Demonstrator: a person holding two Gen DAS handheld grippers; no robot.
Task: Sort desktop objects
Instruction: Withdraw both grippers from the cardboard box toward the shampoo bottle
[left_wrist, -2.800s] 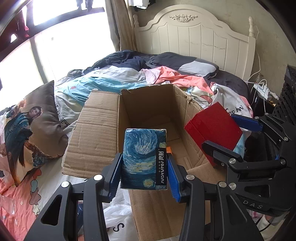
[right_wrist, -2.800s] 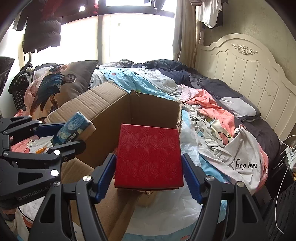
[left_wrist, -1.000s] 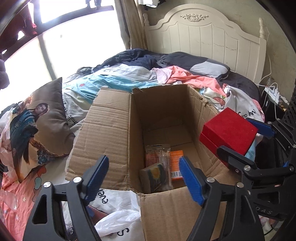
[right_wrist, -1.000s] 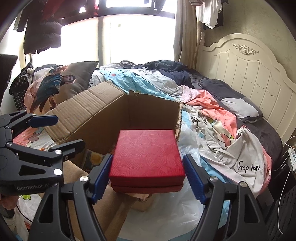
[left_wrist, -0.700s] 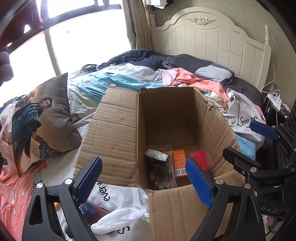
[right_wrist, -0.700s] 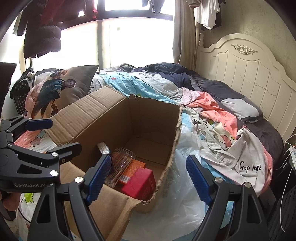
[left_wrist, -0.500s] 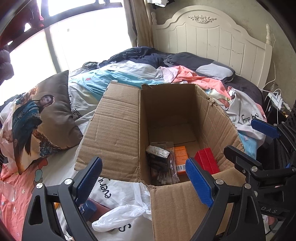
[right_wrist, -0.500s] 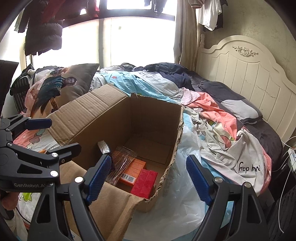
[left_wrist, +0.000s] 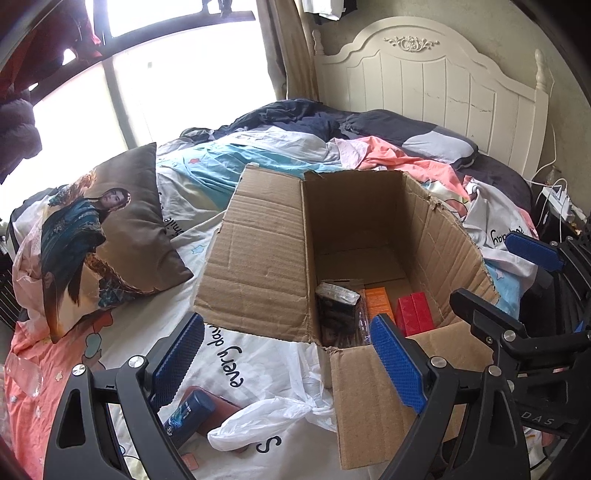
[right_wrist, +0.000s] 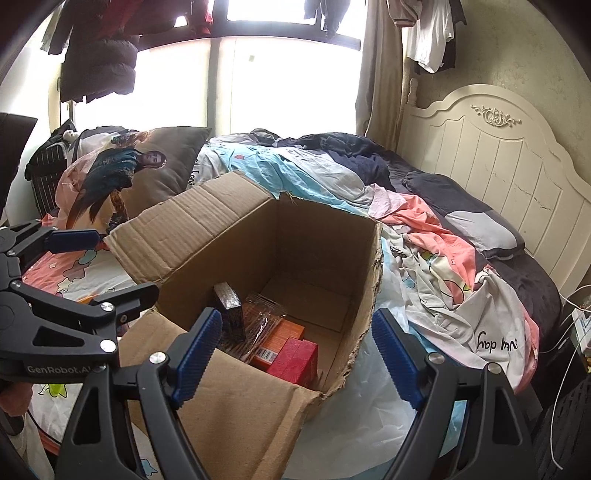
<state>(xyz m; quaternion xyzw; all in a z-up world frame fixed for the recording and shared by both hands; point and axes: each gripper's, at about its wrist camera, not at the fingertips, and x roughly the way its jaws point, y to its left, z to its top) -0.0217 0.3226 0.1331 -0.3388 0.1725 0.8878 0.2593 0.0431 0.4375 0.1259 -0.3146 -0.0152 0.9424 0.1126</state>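
Rumpled bed (left_wrist: 258, 155) carries a cardboard box (left_wrist: 258, 266) at frame centre, red box (right_wrist: 295, 360) inside. Both tongs, left (left_wrist: 291, 363) and right (right_wrist: 295, 352), gape empty. Lower left, the blue bottle (left_wrist: 190, 411) looks light, rigid, slick; grip its flat sides.

One open cardboard box (left_wrist: 258, 258) sits on the bed. Inside it are four items: one red box (right_wrist: 295, 360), one orange box (right_wrist: 279, 338), one dark box (right_wrist: 231, 308) and one clear packet (right_wrist: 260, 314). Beside the cardboard box lie one white plastic bag (left_wrist: 266, 417) and one printed pillow (left_wrist: 99, 229).
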